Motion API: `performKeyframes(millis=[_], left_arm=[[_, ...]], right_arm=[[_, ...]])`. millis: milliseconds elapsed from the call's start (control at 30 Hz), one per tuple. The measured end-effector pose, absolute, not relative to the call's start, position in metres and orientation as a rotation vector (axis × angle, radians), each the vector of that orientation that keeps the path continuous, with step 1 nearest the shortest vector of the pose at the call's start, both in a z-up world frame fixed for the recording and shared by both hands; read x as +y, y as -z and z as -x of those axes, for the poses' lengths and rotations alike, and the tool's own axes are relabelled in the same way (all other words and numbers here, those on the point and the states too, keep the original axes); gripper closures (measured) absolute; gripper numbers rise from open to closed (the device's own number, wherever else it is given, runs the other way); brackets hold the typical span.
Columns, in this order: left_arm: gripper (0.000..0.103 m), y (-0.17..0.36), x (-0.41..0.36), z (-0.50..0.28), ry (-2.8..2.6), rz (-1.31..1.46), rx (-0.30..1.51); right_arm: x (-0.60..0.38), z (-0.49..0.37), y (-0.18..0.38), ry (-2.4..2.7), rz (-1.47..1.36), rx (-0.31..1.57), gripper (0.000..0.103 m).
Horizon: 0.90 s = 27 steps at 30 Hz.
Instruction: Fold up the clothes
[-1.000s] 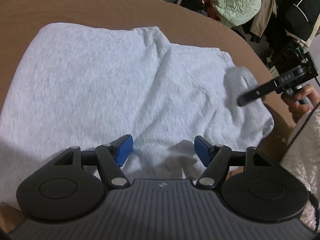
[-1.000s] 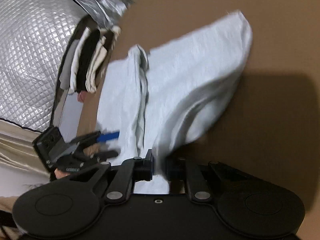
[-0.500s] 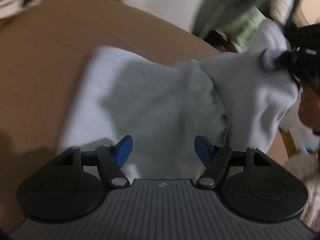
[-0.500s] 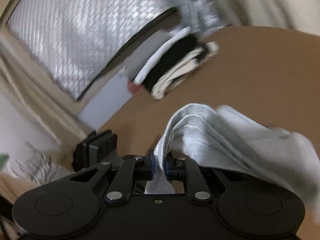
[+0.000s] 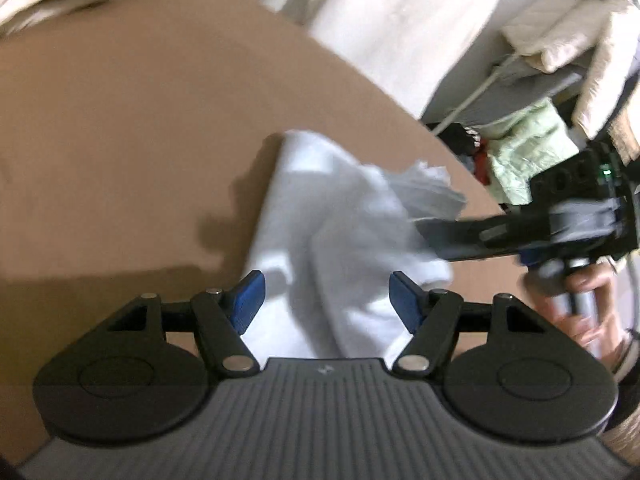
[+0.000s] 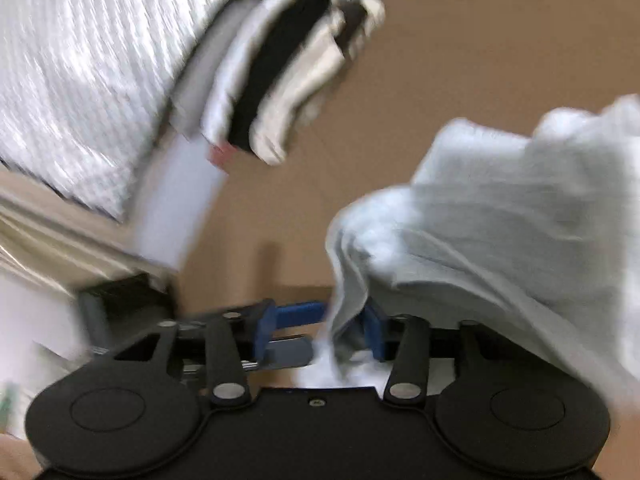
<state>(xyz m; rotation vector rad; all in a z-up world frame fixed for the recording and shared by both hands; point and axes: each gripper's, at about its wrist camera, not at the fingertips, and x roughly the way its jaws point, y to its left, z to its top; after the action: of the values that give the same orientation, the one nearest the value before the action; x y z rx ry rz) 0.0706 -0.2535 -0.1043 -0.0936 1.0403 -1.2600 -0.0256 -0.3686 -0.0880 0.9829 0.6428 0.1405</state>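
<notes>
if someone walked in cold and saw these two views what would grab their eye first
Probably the pale grey garment, bunched mid-fold on the brown table. Next, the right gripper, jaws opening with a fold of the cloth between its blue pads. Behind, a stack of folded clothes sits at the table's far edge.

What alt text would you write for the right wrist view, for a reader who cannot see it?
A crumpled pale grey cotton garment hangs between the opening blue-padded jaws of the right gripper, above a brown table. Behind it lies a blurred stack of folded white, black and cream clothes.
</notes>
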Motion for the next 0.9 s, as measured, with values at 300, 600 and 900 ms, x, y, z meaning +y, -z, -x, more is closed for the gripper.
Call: performKeyframes(millis=[300, 600, 900], left_arm=[[0.035, 0.084, -0.267, -0.039, 1.325, -0.023, 0.839], [0.025, 0.108, -0.295, -0.018, 1.338, -0.145, 0.863], [0.091, 0.105, -0.285, -0.023, 1.206, -0.085, 0.894]], right_arm=[[-0.370, 0.106, 0.070, 0.171, -0.774, 0.691, 0.032], [-0.391, 0.087, 0.085, 0.172, -0.587, 0.771, 0.039], [-0.372, 0.064, 0.060, 0.251, -0.304, 0.555, 0.062]])
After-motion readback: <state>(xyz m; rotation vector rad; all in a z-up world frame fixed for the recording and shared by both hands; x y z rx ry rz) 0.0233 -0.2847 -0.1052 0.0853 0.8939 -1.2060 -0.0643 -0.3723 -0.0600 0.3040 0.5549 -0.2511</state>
